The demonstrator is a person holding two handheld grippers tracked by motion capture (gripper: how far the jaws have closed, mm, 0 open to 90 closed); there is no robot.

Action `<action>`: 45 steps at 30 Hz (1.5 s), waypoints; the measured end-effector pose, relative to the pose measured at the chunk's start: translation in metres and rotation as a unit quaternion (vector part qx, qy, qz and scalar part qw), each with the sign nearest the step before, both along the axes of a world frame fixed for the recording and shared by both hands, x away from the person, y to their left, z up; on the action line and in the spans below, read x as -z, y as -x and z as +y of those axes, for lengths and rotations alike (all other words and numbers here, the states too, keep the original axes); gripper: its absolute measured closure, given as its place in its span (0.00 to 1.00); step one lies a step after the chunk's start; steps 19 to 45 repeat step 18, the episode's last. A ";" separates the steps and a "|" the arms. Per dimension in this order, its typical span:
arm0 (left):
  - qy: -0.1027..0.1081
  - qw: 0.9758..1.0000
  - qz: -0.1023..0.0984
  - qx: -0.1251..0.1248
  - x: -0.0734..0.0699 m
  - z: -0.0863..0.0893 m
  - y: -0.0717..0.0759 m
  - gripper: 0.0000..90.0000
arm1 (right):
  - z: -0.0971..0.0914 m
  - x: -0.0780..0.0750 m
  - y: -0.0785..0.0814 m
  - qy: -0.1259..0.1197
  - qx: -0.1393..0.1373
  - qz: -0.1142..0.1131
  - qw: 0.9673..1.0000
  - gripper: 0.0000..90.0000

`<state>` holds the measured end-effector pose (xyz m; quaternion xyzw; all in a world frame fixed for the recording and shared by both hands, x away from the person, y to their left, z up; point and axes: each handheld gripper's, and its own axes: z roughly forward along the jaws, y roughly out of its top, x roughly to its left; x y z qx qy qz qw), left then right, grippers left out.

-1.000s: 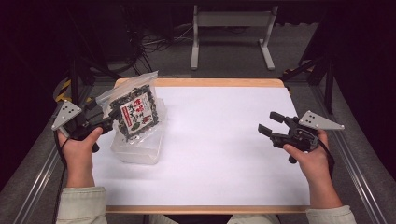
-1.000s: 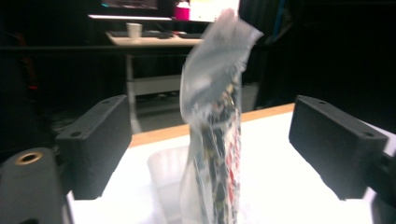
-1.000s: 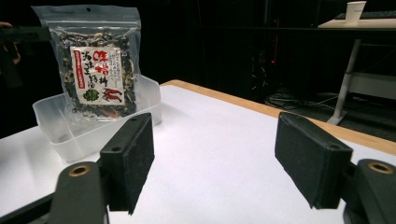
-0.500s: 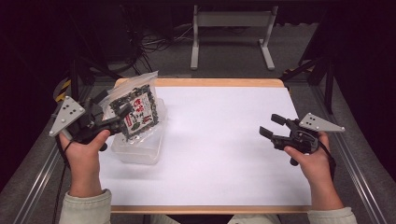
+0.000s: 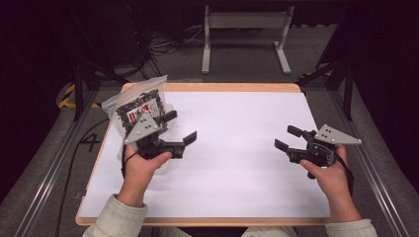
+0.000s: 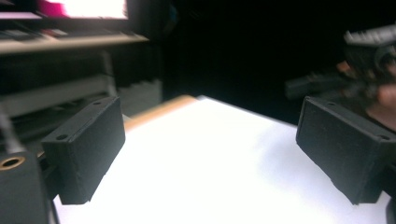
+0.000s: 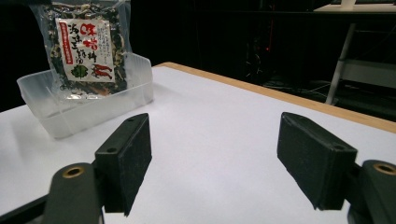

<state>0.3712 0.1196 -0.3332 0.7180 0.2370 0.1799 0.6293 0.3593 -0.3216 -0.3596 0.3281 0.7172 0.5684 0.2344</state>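
The packet of dried food point(image 7: 84, 44) stood propped upright in the clear tub point(image 7: 88, 100) near the worktop's point(image 5: 237, 163) far left corner. Both the left tongs point(image 5: 180, 127) and right tongs point(image 5: 289, 138) gaped empty (released, I judged, since it leaned unaided).

Overhead view; two low, table-level point(image 5: 237, 148) views

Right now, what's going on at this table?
A person sits at a white-topped table with a hand-held tool in each hand. The left tool is open and holds nothing, next to a packet of dried food that stands upright in a clear plastic tub near the table's far left corner. The right tool, also open and holding nothing, hovers over bare tabletop on the right side.
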 end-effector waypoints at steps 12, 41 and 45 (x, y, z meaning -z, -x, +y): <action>-0.085 0.988 0.113 0.059 0.095 -0.060 -0.015 0.12 | 0.008 0.032 -0.009 0.006 -0.001 0.029 1.000 0.31; -0.085 0.988 0.108 0.064 0.094 -0.061 -0.013 0.11 | 0.007 0.036 -0.011 0.004 0.004 0.036 0.999 0.33; -0.085 0.988 0.108 0.064 0.094 -0.061 -0.013 0.11 | 0.007 0.036 -0.011 0.004 0.004 0.036 0.999 0.33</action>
